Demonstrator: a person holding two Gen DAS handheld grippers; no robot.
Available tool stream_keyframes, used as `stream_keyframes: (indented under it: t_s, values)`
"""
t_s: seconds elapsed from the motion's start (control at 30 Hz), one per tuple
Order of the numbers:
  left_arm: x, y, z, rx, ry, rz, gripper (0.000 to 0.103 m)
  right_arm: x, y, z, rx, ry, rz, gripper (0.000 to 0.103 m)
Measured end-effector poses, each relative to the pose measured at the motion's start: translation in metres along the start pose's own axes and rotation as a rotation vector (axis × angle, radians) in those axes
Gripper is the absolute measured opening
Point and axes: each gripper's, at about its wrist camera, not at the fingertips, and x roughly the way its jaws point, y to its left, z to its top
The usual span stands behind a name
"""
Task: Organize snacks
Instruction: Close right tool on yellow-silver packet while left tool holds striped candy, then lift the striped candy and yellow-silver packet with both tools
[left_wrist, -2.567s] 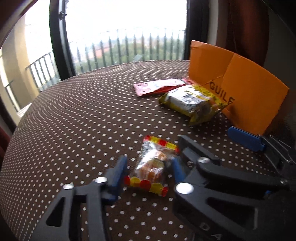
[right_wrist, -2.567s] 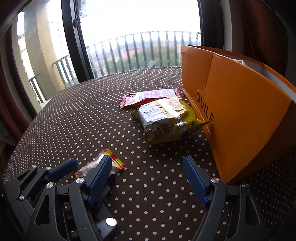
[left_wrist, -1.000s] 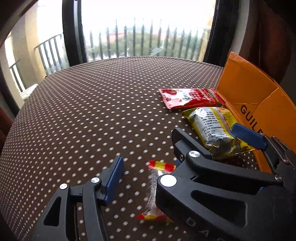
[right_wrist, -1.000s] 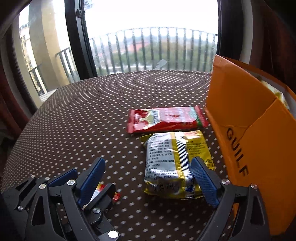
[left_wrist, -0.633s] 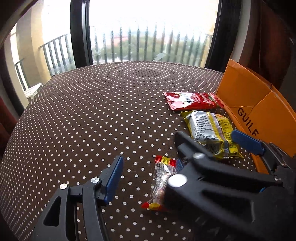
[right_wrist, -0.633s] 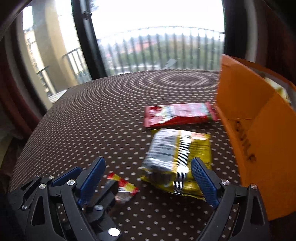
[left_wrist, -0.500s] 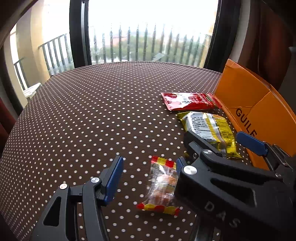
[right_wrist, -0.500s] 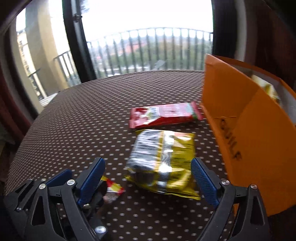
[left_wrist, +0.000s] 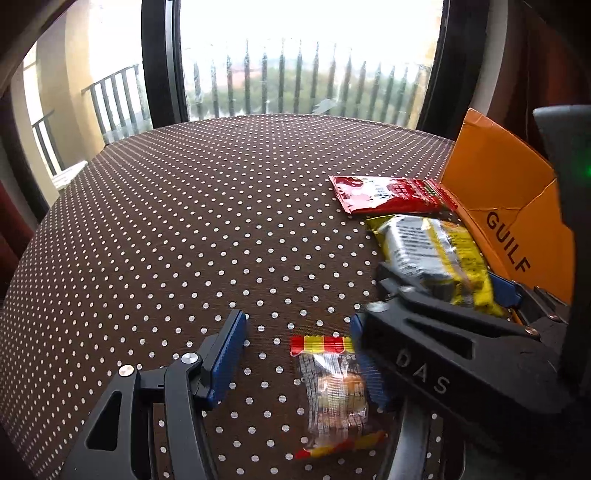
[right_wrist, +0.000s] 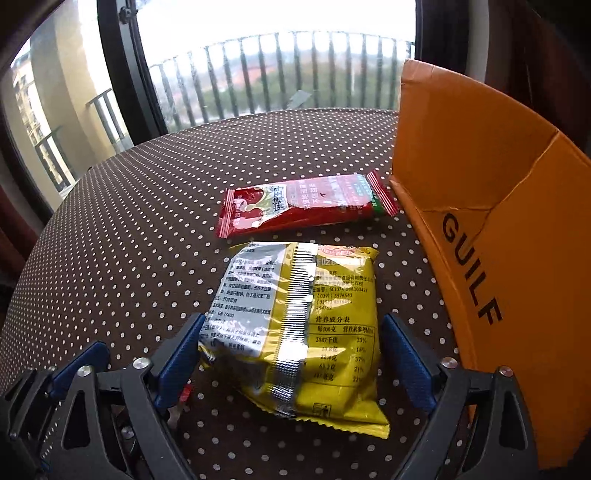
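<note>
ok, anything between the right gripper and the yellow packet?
Nothing visible. The right gripper is open, and the yellow snack packet lies flat on the polka-dot tablecloth between its fingers. The red sachet lies beyond it, the orange box to the right.

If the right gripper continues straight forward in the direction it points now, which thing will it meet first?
Most likely the yellow snack packet: it lies flat between the open fingers of the right gripper, directly ahead. The red packet is farther on.
</note>
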Motion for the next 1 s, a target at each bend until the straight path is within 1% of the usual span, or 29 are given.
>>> stream_keyframes:
  t_s: [0.03,0.1,0.2,0.63,0.67,0.7,0.8,0.87,1.0]
  values:
    - [0.000,-0.001,0.000,0.001,-0.002,0.007,0.058,-0.001,0.001,0.000,-0.005,-0.006,0.002,0.081]
    - [0.000,-0.002,-0.002,0.006,-0.009,0.024,0.048,-0.002,0.002,-0.002,-0.022,-0.006,0.013,0.078]
    - [-0.002,-0.003,-0.006,0.010,-0.013,0.031,0.044,-0.007,0.000,-0.008,-0.025,-0.007,0.027,0.078]
    - [-0.022,-0.010,-0.032,-0.010,-0.009,0.054,0.044,-0.034,-0.009,-0.032,-0.042,-0.013,0.043,0.078]
    - [-0.023,-0.010,-0.034,-0.011,-0.007,0.051,0.048,-0.036,-0.010,-0.033,-0.043,-0.015,0.044,0.078]
    - [-0.024,-0.012,-0.035,-0.011,-0.007,0.047,0.058,-0.038,-0.011,-0.035,-0.045,-0.018,0.048,0.078]
    - [-0.032,-0.016,-0.039,-0.006,-0.033,0.046,0.071,-0.046,-0.013,-0.038,-0.049,-0.031,0.065,0.078]
    - [-0.037,-0.019,-0.041,-0.001,-0.041,0.037,0.076,-0.050,-0.015,-0.038,-0.049,-0.043,0.076,0.078]
    - [-0.041,-0.025,-0.045,-0.005,-0.044,0.020,0.078,-0.059,-0.019,-0.039,-0.062,-0.067,0.075,0.078]
